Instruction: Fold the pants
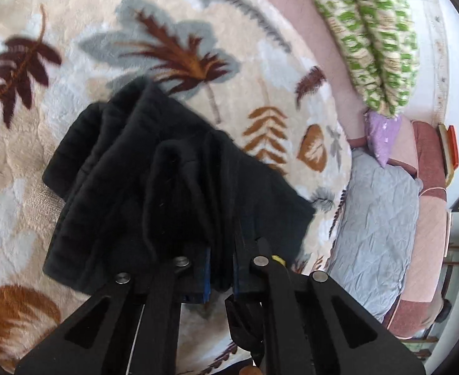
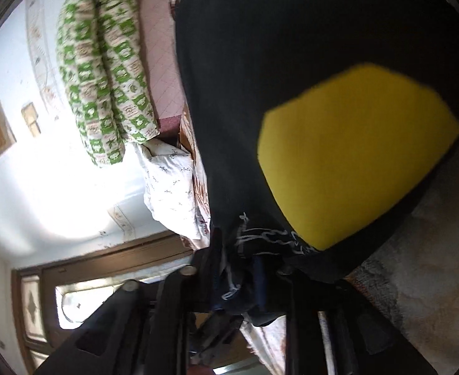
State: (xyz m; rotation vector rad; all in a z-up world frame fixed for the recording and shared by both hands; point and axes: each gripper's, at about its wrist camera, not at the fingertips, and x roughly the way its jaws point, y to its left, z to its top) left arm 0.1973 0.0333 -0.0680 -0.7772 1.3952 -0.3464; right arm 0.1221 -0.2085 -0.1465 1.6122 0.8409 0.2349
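One pair of black pants (image 1: 154,181), bunched in folds, with a yellow patch (image 2: 354,150), hangs over a leaf-print blanket (image 1: 198,31). Left gripper (image 1: 221,268) and right gripper (image 2: 239,281): both jaws clamped on the fabric.

Matt black knit pants (image 1: 154,168), plush fleecy blanket (image 1: 260,72), quilted grey cloth pillow (image 1: 379,218)

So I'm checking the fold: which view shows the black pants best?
The left wrist view: the black pants hang bunched from the left gripper over the leaf-print blanket. The right wrist view is blurred, showing only close cloth with a yellow patch.
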